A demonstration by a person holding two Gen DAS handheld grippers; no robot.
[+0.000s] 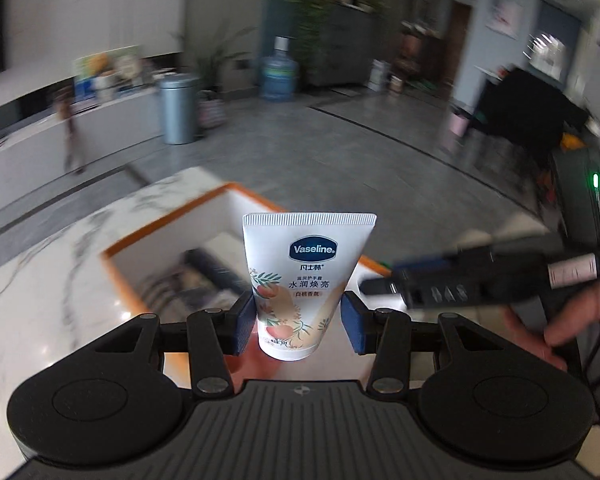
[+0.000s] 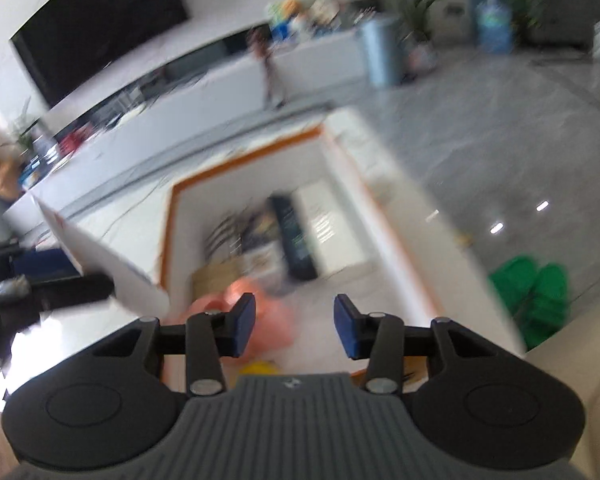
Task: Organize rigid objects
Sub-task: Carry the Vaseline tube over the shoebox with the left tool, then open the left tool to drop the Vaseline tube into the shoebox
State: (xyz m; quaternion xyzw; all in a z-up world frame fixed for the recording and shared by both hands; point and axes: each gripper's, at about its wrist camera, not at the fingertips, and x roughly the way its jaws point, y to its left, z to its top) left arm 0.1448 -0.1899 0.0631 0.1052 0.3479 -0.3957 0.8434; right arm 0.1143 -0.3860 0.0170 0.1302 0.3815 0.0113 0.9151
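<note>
left gripper (image 1: 298, 322): clamped on the hand cream tube (image 1: 304, 280), blue pads pinching the lower body, cap end toward the camera, crimped end at 12 o'clock
tube position: held in the air over the near part of the box (image 1: 164, 224), not touching it; box interior shows from 9 to 12 o'clock of the tube
right gripper (image 2: 295, 326): pads wide apart, nothing between them, hovering over the same box (image 2: 172, 208)
box contents: dark remote-like bar (image 2: 296, 236), striped and beige items, something pink (image 2: 256, 312) near the right pads; all blurred, cannot tell exactly what they are
risk 1: the tube is tapered and soft, and the grip sits low near the cap; it could pivot or squeeze out if the pinch loosens early
risk 2: both grippers crowd the same opening; the right one sits at 3 o'clock of the tube in the left view, so a sideways swing could knock them together
risk 3: heavy blur suggests fast motion; a drop from this height could bounce the tube onto the pile or out of the box
edges: orange rim all round, white walls look deep; marble tabletop (image 1: 60, 264) beyond at 9 o'clock, floor drop at 1 to 3 o'clock
open room: pale bare patch of box floor at 1 o'clock of the remote in the right view looks like the freest landing spot
flap: white box flap (image 2: 100, 256) leans out at 9 o'clock, could snag a low pass
</note>
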